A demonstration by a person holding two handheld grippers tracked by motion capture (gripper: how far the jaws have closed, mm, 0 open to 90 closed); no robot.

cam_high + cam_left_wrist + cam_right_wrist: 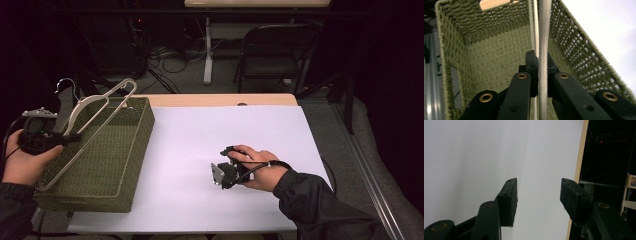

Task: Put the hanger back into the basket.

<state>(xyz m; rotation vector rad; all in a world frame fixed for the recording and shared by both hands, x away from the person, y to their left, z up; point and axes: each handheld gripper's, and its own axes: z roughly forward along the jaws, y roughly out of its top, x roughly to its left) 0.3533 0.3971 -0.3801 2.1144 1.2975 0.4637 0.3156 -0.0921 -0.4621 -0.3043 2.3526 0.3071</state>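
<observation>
High view puts the right gripper [218, 174] nearest, resting low on the white table [200, 135] near its front edge, held in the person's right hand [257, 167]. Right gripper view looks along its two black jaws, which stand wide apart with nothing between them, over bare white tabletop with the wooden table edge [578, 170] off to one side.

Farther left in the high view, the left gripper [70, 137] sits at the near left side of the green woven basket [135, 150], gripped by the left hand [22, 160]. Its jaws are clamped on the pale hanger [95, 107], which slants up and away over the basket, its metal hook [67, 85] raised above the far left corner. Left gripper view shows the jaws pinched narrow on the hanger's pale bar [543, 37], with the basket's woven floor [496, 57] and walls beyond.

Beyond the table stand a dark folding chair [275, 50] and loose cables [170, 57] on the floor.
</observation>
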